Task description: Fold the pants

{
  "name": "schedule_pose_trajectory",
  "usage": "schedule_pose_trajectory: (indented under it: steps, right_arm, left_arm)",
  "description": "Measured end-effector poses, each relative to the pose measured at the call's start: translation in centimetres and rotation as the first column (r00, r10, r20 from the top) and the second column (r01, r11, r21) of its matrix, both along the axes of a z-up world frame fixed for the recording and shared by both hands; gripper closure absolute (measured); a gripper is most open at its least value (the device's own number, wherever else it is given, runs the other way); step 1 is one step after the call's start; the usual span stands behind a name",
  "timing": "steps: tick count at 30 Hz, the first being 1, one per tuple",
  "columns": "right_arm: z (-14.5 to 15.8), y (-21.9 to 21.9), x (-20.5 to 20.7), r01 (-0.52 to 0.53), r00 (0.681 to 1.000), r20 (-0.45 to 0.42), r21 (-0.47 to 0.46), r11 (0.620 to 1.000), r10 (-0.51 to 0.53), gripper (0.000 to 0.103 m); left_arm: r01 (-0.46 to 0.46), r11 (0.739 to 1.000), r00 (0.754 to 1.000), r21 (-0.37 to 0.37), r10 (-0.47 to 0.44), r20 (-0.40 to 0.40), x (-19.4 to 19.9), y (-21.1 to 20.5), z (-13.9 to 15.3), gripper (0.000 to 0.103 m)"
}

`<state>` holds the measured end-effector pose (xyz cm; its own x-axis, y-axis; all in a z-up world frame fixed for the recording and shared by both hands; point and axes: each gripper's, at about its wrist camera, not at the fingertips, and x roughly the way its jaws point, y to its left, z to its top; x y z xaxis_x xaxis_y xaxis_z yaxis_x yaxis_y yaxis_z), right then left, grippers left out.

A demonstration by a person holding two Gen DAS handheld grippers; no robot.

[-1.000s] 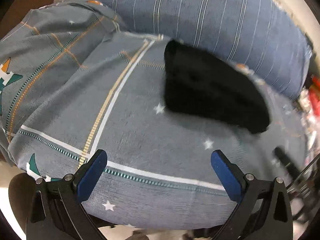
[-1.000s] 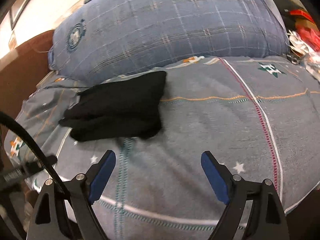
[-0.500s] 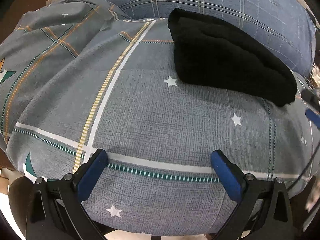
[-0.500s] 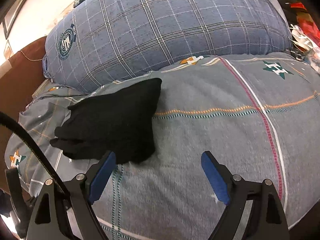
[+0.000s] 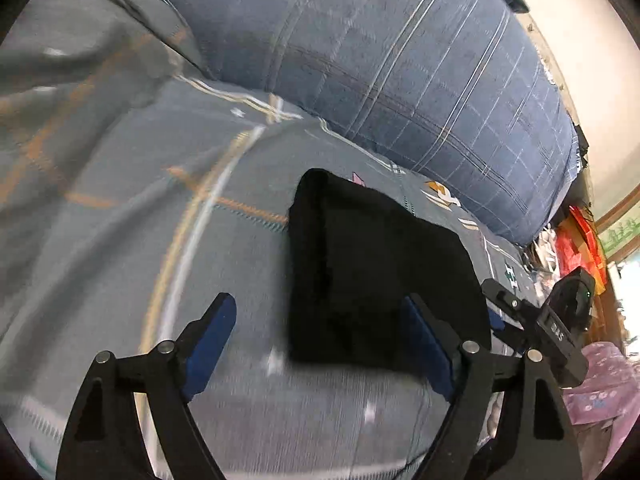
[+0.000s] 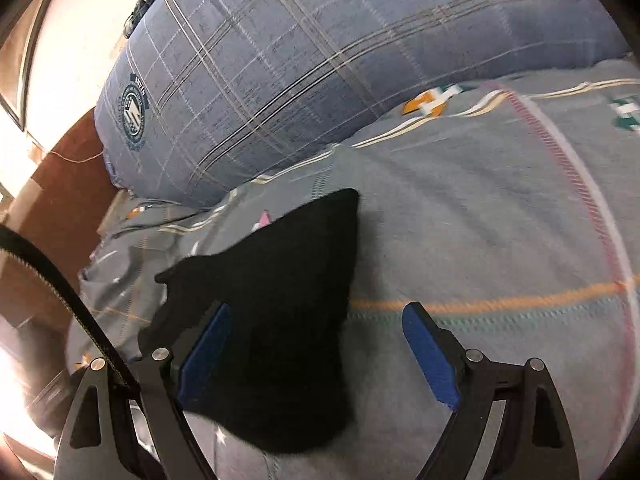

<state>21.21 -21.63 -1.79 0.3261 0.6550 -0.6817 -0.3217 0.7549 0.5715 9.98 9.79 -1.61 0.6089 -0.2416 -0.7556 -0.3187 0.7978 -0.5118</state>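
The black pants (image 5: 380, 272) lie folded into a thick pad on the grey patterned bedspread (image 5: 120, 220). My left gripper (image 5: 322, 340) hovers over their near left corner; its jaws are closing, the cloth lies between the blue pads, and neither pad presses on it. In the right wrist view the pants (image 6: 280, 320) reach under the left finger of my right gripper (image 6: 316, 354), which stands open over their near right edge. The right gripper (image 5: 496, 308) also shows at the pants' right side in the left wrist view.
A big blue plaid pillow (image 5: 400, 80) (image 6: 320, 60) lies along the far side of the bed. A brown headboard (image 6: 68, 208) stands at the left. Red and pink clutter (image 5: 580, 248) sits past the bed's right end. A black cable (image 6: 48, 272) crosses the lower left.
Both grippers have come in close over the pants, which now lie between their fingers. The left view has swung right, and its jaws stand narrower than before.
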Motion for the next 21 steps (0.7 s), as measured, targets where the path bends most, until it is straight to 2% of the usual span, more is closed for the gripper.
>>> schedule_pose_trajectory:
  steps: [4,5,6,7,8,11,13,15,18,21]
  right_arm:
    - [-1.5,2.0,2.0,-0.045,0.997,-0.06,0.03,0.999,0.047,0.012]
    - [-1.4,2.5,2.2,-0.049,0.998,-0.047,0.03,0.998,0.05,0.012]
    - [-1.4,3.1,2.4,-0.063,0.997,-0.049,0.034,0.997,0.065,0.014]
    - [-1.4,3.7,2.6,-0.089,0.993,-0.072,0.056,0.994,0.093,0.021]
    - [-1.4,4.2,2.4,-0.106,0.99,-0.091,0.061,0.992,0.111,0.025]
    - [0.1,4.3,1.7,-0.127,0.99,-0.049,0.062,0.99,0.131,0.047]
    - [1.1,3.6,1.5,-0.129,0.99,-0.047,0.1,0.987,0.134,0.069]
    - [2.2,2.8,1.3,-0.122,0.99,-0.048,0.14,0.983,0.13,0.069]
    - [3.7,2.0,1.1,-0.114,0.994,0.006,0.112,0.987,0.114,0.069]
    - [4.0,0.8,1.5,-0.084,0.996,0.022,0.095,0.992,0.082,0.069]
  left_arm:
    - [0.064,0.994,0.996,-0.09,-0.069,-0.052,4.0,-0.6,-3.1,0.018]
    - [0.062,0.996,0.997,-0.068,-0.065,-0.045,4.1,-1.0,-2.9,0.017]
    - [0.078,0.995,0.996,-0.058,-0.081,-0.045,4.3,-1.7,-2.6,0.024]
    - [0.09,0.994,0.994,-0.058,-0.093,-0.049,4.3,-2.5,-2.2,0.032]
    - [0.085,0.996,0.995,-0.03,-0.086,-0.049,4.2,-2.9,-1.7,0.036]
    - [0.078,0.997,0.997,0.017,-0.077,-0.031,3.5,-3.7,-0.2,0.04]
    - [0.074,0.997,0.997,0.007,-0.074,-0.008,3.3,-4.1,0.8,0.04]
    - [0.08,0.997,0.997,-0.011,-0.08,0.005,3.5,-4.3,1.4,0.04]
    - [0.086,0.996,0.996,-0.024,-0.086,0.011,5.1,-5.2,1.5,0.04]
    - [0.086,0.995,0.996,-0.045,-0.087,-0.009,6.1,-6.0,0.8,0.04]
